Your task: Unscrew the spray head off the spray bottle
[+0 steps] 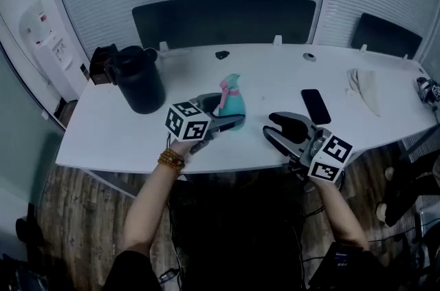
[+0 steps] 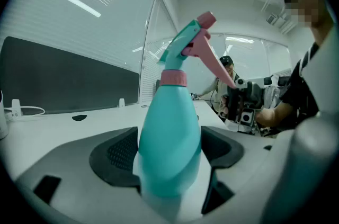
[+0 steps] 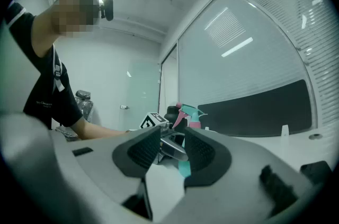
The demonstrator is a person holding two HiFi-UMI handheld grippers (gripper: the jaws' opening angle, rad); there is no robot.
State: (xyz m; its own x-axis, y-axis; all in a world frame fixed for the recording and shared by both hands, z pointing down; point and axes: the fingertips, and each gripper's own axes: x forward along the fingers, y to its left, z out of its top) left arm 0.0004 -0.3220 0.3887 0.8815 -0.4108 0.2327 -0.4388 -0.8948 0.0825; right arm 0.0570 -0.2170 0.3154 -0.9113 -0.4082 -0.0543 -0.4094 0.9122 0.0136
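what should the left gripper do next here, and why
Probably close the left gripper on the spray bottle: its teal body stands between the wide-open jaws, apparently not yet clamped, and the right gripper sits apart, open and empty. Holding the bottle firm must precede twisting the spray head.

The spray bottle (image 2: pixel 169 143) is smooth teal plastic with a soft sheen, and its spray head (image 2: pixel 180 45) is teal and pink plastic. The table (image 1: pixel 124 138) is smooth, matt white. Far right lies crumpled pale cloth (image 1: pixel 364 87). The floor (image 1: pixel 75 214) looks wood-planked.
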